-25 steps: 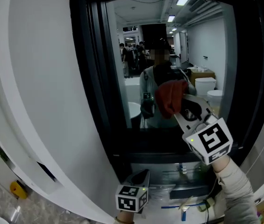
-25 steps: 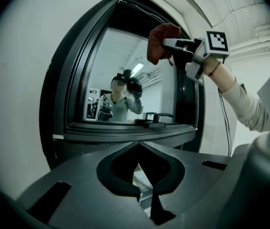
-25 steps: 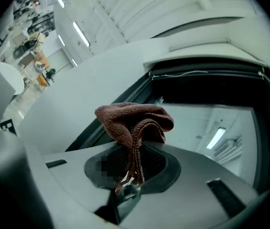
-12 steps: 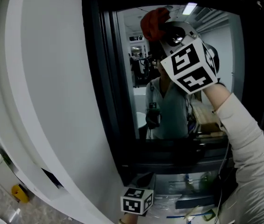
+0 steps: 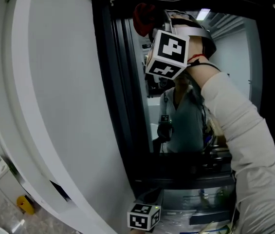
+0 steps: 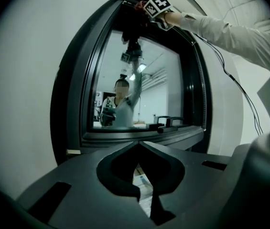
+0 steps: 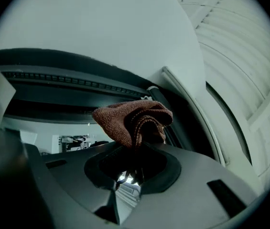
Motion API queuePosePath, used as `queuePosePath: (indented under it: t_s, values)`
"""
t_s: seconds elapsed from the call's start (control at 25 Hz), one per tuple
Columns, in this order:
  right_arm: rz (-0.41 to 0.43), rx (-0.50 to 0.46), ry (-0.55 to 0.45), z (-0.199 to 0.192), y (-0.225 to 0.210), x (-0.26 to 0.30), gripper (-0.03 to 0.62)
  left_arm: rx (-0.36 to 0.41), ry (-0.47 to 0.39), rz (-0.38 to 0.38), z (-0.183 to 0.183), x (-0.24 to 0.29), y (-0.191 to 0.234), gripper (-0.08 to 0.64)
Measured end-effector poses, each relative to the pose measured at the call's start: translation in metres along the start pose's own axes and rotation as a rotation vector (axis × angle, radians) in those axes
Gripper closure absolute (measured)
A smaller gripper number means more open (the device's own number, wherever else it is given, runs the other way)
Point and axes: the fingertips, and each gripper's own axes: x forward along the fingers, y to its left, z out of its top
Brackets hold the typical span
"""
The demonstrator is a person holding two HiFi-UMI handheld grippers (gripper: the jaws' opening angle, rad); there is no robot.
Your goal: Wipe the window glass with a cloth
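A red-brown cloth (image 5: 143, 15) is pressed at the top left corner of the window glass (image 5: 234, 52), bunched in my shut right gripper (image 5: 152, 21). In the right gripper view the cloth (image 7: 134, 120) bulges out of that gripper (image 7: 135, 151), just under the dark upper frame, with glass (image 7: 53, 130) below it. My left gripper (image 5: 147, 201) hangs low under the sill, shut on nothing. From the left gripper view (image 6: 139, 147), the raised cloth (image 6: 138, 6) shows far up against the glass (image 6: 158, 94), which mirrors a person.
A thick dark window frame (image 5: 113, 106) borders the glass, and a white curved wall (image 5: 54, 106) lies to its left. Handles sit on the sill (image 6: 168, 123). Clutter (image 5: 200, 204) lies below the window. A thin cable (image 6: 242, 97) runs down the right wall.
My right gripper has carried the cloth from the middle of the glass up to the top, then left into the upper left corner. The left gripper has stayed low.
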Motion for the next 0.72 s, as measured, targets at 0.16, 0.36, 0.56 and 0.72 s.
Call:
queuePosePath:
  t_s: [0.16,0.36,0.56,0.72]
  values:
    - [0.058,-0.043,0.055,-0.004,0.02,0.011,0.531,-0.011,-0.006,0.013,-0.001,-0.004,0.006,0.555]
    - [0.115,-0.058,0.088,-0.014,0.041,0.015,0.531,-0.018,-0.008,0.01,-0.003,-0.004,0.004,0.555]
    - [0.164,-0.048,0.09,-0.02,0.06,0.013,0.531,-0.013,-0.009,0.006,-0.001,-0.002,0.001,0.555]
    - [0.197,-0.023,0.085,-0.023,0.075,0.008,0.531,-0.011,-0.009,0.0,0.001,-0.002,-0.002,0.555]
